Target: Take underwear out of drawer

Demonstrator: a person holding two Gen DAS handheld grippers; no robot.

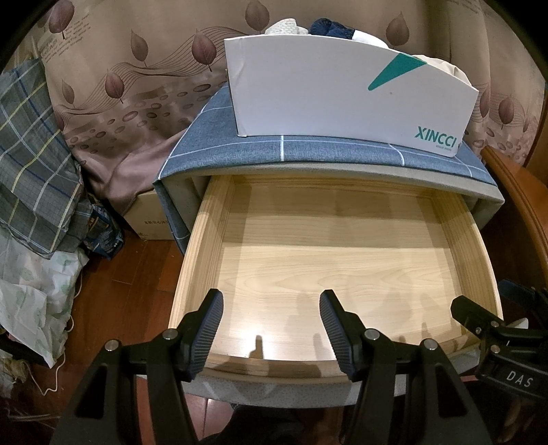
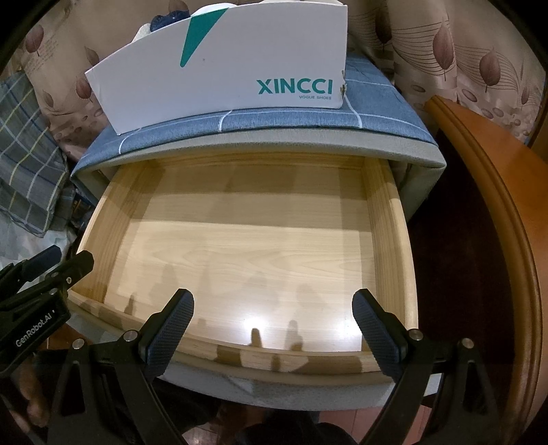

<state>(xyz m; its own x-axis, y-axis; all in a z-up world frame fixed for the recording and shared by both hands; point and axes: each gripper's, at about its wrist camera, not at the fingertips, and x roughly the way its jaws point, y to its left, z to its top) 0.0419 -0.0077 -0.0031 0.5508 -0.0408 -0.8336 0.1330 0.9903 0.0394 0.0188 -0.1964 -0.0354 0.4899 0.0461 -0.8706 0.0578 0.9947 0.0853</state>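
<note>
The pale wooden drawer (image 1: 198, 246) (image 2: 390, 219) is pulled out from under a blue checked cabinet top, and I see only bare wood inside it. A white XINCCI shoe box (image 1: 325, 85) (image 2: 219, 68) stands on that top with folded cloth pieces (image 1: 328, 27) (image 2: 167, 17), dark blue and white, poking out above its rim. My left gripper (image 1: 270, 304) hovers open over the drawer's front edge, nothing between its fingers. My right gripper (image 2: 272, 301) hangs open over the same edge, equally bare. Each gripper shows at the side of the other's view.
A leaf-patterned curtain (image 1: 137, 68) hangs behind the cabinet. Checked bedding and bags (image 1: 30, 154) pile up at the left on the dark wood floor, beside a cardboard box (image 1: 147, 215). A curved orange-brown wooden furniture edge (image 2: 486, 212) runs close along the right.
</note>
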